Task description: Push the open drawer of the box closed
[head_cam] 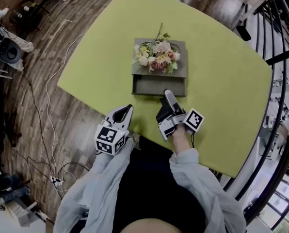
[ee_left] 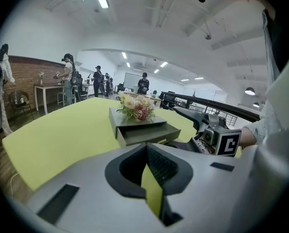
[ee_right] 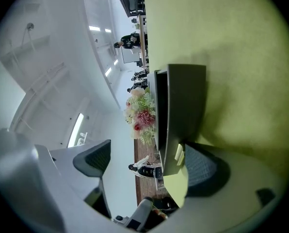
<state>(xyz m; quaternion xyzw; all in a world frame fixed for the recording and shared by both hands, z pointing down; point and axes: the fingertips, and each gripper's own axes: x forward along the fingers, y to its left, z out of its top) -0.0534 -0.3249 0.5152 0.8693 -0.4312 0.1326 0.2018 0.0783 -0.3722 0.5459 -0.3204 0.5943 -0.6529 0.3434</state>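
A grey box [head_cam: 181, 46] stands mid-table on the green tabletop [head_cam: 222, 81] with a bunch of flowers [head_cam: 156, 56] on its lid. Its drawer [head_cam: 156, 86] is pulled out toward me. My right gripper [head_cam: 166, 103] is open and rolled on its side at the drawer's front right corner. In the right gripper view the drawer front [ee_right: 176, 115] lies between the spread pads [ee_right: 93, 161], close to the one on the table side. My left gripper [head_cam: 122, 113] is shut and empty near the table's front edge, left of the drawer. The left gripper view shows the box [ee_left: 135, 123] and the right gripper [ee_left: 202, 135] ahead.
Cables [head_cam: 47, 96] trail over the wooden floor left of the table. A black railing [head_cam: 280, 57] runs along the right. Several people [ee_left: 67, 76] stand by a far counter in the left gripper view. Green tabletop surrounds the box on all sides.
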